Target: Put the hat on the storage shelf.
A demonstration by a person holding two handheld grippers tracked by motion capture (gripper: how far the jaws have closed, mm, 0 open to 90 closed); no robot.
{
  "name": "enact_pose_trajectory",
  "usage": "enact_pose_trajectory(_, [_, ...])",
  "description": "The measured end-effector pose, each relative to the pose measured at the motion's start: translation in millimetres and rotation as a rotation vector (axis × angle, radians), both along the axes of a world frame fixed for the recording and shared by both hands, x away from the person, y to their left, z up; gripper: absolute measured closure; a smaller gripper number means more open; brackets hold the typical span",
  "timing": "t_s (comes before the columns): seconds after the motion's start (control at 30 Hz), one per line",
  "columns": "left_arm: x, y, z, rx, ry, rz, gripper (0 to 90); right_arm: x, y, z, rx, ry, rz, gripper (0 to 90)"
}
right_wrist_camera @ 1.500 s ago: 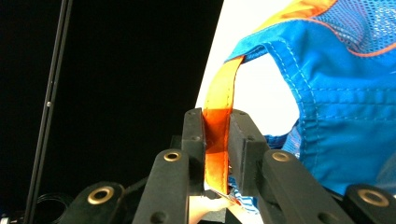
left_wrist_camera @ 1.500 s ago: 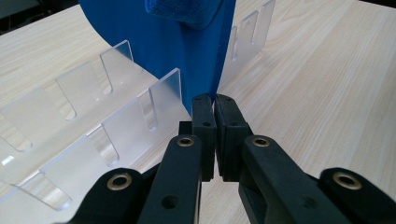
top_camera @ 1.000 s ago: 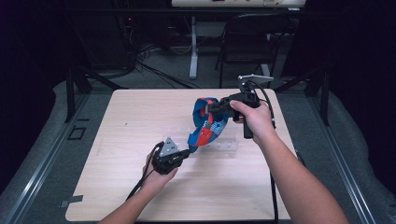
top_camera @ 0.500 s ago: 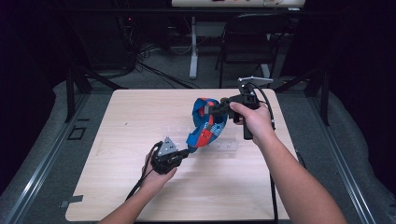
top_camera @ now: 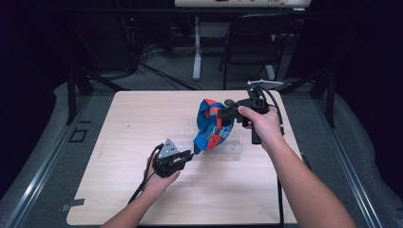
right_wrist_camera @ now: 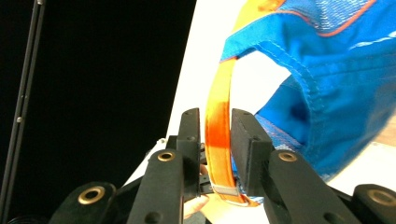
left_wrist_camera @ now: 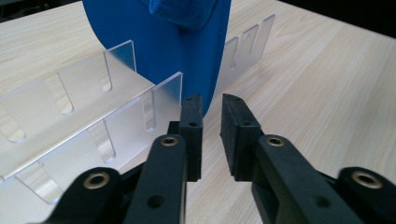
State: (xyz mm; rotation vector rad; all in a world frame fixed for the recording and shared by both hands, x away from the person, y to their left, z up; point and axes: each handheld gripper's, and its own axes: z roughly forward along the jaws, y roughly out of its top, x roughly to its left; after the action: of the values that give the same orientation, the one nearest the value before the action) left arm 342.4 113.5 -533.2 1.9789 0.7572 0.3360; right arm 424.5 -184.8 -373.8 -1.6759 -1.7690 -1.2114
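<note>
Two tongs have just been opening. Your left tongs [left_wrist_camera: 209, 122] stand slightly parted at the brim of the blue-and-orange fabric cap [top_camera: 212, 124], which is slotted in the clear acrylic rack [left_wrist_camera: 93, 116] toward the table's [top_camera: 119, 123] right edge. Your right tongs [right_wrist_camera: 215, 135] straddle its orange strap [right_wrist_camera: 218, 116] loosely. Judged step: release; next, back both away cleanly.

We see our left gripper [left_wrist_camera: 211, 112] parted, nothing pinched; just beyond it the blue cap brim [left_wrist_camera: 163, 42] stands in the clear slotted rack [left_wrist_camera: 70, 121] on the tabletop [left_wrist_camera: 327, 79].
</note>
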Motion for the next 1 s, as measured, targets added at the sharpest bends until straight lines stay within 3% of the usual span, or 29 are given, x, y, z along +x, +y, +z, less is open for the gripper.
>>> enact_pose_trajectory(0.23, [2.9, 5.7, -2.7, -0.002, 0.035, 0.009, 66.2, -4.8, -13.0, -3.2, -0.020, -0.011, -0.026, 71.1])
enact_pose_trajectory(0.37, [3.1, 9.1, -4.0, 0.002, 0.044, 0.013, 61.9, -11.0, -15.4, -5.1, -0.084, -0.051, -0.034, 68.3])
enact_pose_trajectory(0.53, [2.9, 14.8, -4.8, 0.002, 0.054, 0.027, 58.9, -17.8, -16.3, -11.1, -0.119, -0.059, -0.020, 67.0])
enact_pose_trajectory(0.87, [-1.0, 27.6, -4.5, 0.016, 0.073, 0.042, 56.0, -35.7, -22.0, -36.1, -0.169, -0.101, -0.035, 62.5])
enact_pose_trajectory(1.0, [-0.8, 28.3, -4.4, 0.013, 0.072, 0.043, 55.2, -46.2, -27.1, -50.3, -0.213, -0.130, -0.043, 60.5])
